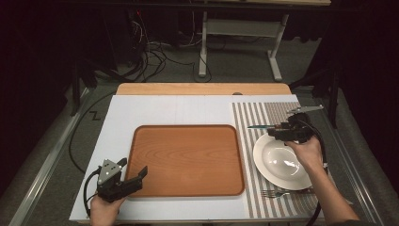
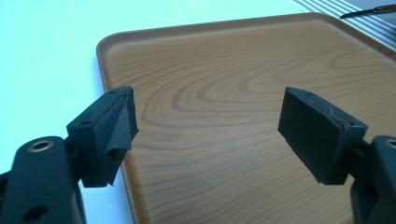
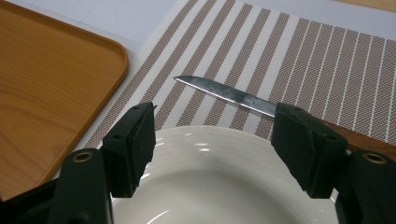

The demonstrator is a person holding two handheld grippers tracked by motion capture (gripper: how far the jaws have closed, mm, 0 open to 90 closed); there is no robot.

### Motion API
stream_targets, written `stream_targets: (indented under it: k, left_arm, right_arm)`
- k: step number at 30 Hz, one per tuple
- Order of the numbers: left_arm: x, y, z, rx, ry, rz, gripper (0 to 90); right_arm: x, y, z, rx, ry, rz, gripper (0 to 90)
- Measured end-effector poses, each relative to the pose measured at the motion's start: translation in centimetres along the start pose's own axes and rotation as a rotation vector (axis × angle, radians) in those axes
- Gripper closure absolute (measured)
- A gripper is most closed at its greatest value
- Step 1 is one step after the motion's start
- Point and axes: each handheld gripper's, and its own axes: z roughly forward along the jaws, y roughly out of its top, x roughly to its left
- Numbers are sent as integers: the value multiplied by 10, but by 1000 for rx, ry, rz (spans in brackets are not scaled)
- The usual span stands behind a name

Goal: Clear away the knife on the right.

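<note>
The right gripper (image 3: 215, 140), jaws standing wide and holding nothing, is hovering over the far rim of the white plate (image 3: 219, 186) and pointing at the knife (image 3: 224, 93) lying on the striped placemat (image 3: 299, 56) just beyond it. This looks like the reach for the knife; next the jaws need lowering astride it near the handle before closing. The left gripper (image 2: 208, 126), also wide and empty, is waiting over the wooden tray (image 2: 224, 65).

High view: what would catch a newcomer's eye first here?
The big wooden tray lies bare at the table's middle, with the open left gripper at its near left corner. To the right, a white plate sits on a striped placemat, and the open right gripper hovers over its far rim beside a knife.
</note>
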Motion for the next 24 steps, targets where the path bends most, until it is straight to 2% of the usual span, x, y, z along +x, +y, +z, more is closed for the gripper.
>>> stream_targets:
  k: [9, 14, 18, 24]
  left_arm:
    - [0, 0, 0, 0, 0, 1, 205]
    - [0, 0, 0, 1, 0, 0, 205]
    - [0, 0, 0, 1, 0, 0, 205]
    - [0, 0, 0, 2, 1, 0, 205]
  right_arm:
    - [-7, 10, 6, 58, -35, -3, 317]
    - [-16, 14, 13, 138, -45, 6, 324]
    - [-22, 17, 17, 175, -60, 11, 350]
    - [-27, 21, 22, 205, -85, 5, 372]
